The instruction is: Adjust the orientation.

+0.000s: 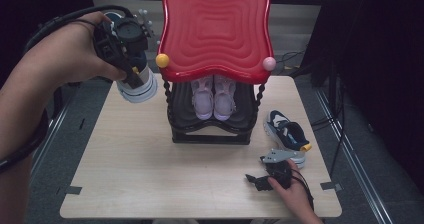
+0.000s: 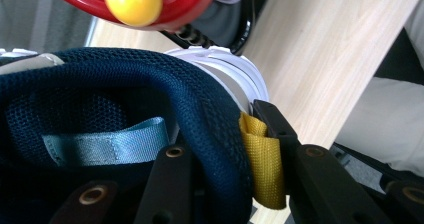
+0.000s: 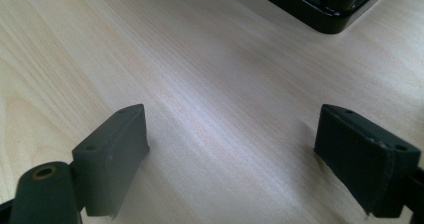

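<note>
Your left claw [image 2: 225, 154] was clenched on the navy sneaker [image 2: 125, 99] left of the red rack [image 1: 215, 31]; probably level it first. Right claw [image 3: 240, 159] lay released.

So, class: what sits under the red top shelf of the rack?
Under the red top shelf, a pair of pale pink shoes stands on the black lower shelf. Their heels and the shelf's back part are covered by the red top.

Navy mesh sneaker [image 2: 125, 99] with white sole, yellow heel tab [image 2: 262, 164] and pale blue loop; red rippled rack top [image 1: 215, 29] with yellow [image 1: 162, 60] and pink knobs [image 1: 269, 63]; lilac shoes [image 1: 214, 96]; pale wood-grain bench [image 1: 150, 169]
</note>
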